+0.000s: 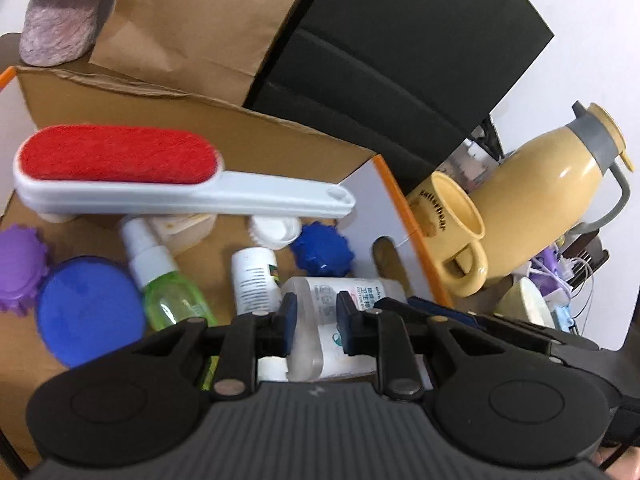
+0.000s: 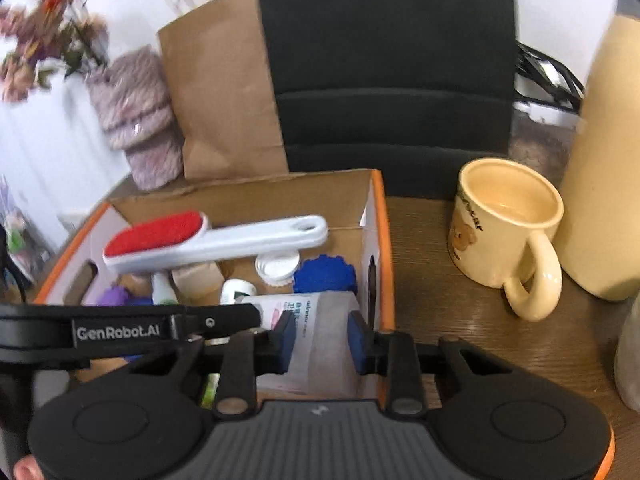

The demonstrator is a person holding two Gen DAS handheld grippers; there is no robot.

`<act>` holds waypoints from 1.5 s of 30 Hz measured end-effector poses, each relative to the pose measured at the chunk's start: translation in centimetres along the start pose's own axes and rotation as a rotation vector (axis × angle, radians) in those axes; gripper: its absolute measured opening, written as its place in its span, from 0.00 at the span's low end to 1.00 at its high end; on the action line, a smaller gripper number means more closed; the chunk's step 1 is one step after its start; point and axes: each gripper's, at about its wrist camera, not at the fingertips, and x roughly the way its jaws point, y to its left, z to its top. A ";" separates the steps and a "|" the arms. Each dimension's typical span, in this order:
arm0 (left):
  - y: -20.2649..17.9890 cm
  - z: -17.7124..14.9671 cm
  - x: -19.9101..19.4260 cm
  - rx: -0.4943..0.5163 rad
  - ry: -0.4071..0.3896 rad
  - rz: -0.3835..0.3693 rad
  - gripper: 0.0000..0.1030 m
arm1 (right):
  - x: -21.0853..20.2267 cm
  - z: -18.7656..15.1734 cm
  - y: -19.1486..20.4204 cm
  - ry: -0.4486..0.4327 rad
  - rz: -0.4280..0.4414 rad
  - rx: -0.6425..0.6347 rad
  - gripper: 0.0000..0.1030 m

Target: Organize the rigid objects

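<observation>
In the left wrist view, the left claw (image 1: 317, 322) points down into the open brown cardboard box with orange edges (image 1: 240, 132). Its blue pads are drawn close together. The translucent plastic container with a printed label (image 1: 352, 292) lies on its side beneath and beyond them. It looks wider than the gap, so I cannot tell that this claw pinches it.

The box already holds a white-handled lint brush with a red pad (image 1: 120, 152), which rests across smaller items, probably because it is too long to lie flat among them. A green spray bottle (image 1: 172, 300) and a round blue lid (image 1: 90, 312) lie loose on the floor of the box. This seems to be the collecting place.

In the right wrist view, the right claw (image 2: 322, 340) hangs over the box's near corner. The container's sides sit flush against both pads, so I judge it is pinching the container, inside the box's right wall.

The cream ceramic mug (image 2: 504, 232) and the tall cream thermos jug (image 2: 604, 160) stand outside the box on the dark wooden tabletop (image 2: 440, 320), apparently not yet sorted.
</observation>
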 end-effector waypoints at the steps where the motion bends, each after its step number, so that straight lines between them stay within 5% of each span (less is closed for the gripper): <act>1: 0.2 -0.1 -0.2 0.006 0.002 0.010 0.21 | 0.2 -0.1 0.1 0.008 0.016 0.010 0.27; 6: 0.5 -0.1 -1.2 0.036 0.004 0.052 0.25 | 0.5 -0.3 1.0 0.021 0.039 0.004 0.29; 10: -0.2 -0.6 -3.8 0.100 -0.035 0.136 0.41 | -0.7 -0.3 0.8 0.021 0.058 0.058 0.34; 12: -0.8 -0.9 -5.8 0.137 -0.068 0.155 0.49 | -2.0 -0.4 1.0 0.004 0.066 0.063 0.45; 16: -1.7 -1.4 -10.4 0.180 -0.163 0.261 0.82 | -5.3 -0.5 2.0 -0.037 0.052 0.038 0.73; 18: -2.2 -2.0 -12.8 0.213 -0.204 0.311 0.87 | -7.5 -0.8 2.7 -0.078 0.031 0.017 0.86; 20: -2.3 -2.6 -15.0 0.221 -0.223 0.337 0.97 | -9.7 -1.2 3.2 -0.117 0.006 -0.006 0.89; 30: -2.6 -8.1 -25.2 0.235 -0.309 0.389 1.00 | -18.4 -6.0 5.1 -0.187 -0.027 -0.043 0.98; 45: -4.0 -19.5 -32.8 0.302 -0.415 0.388 1.00 | -26.4 -16.7 7.9 -0.292 -0.018 -0.044 0.99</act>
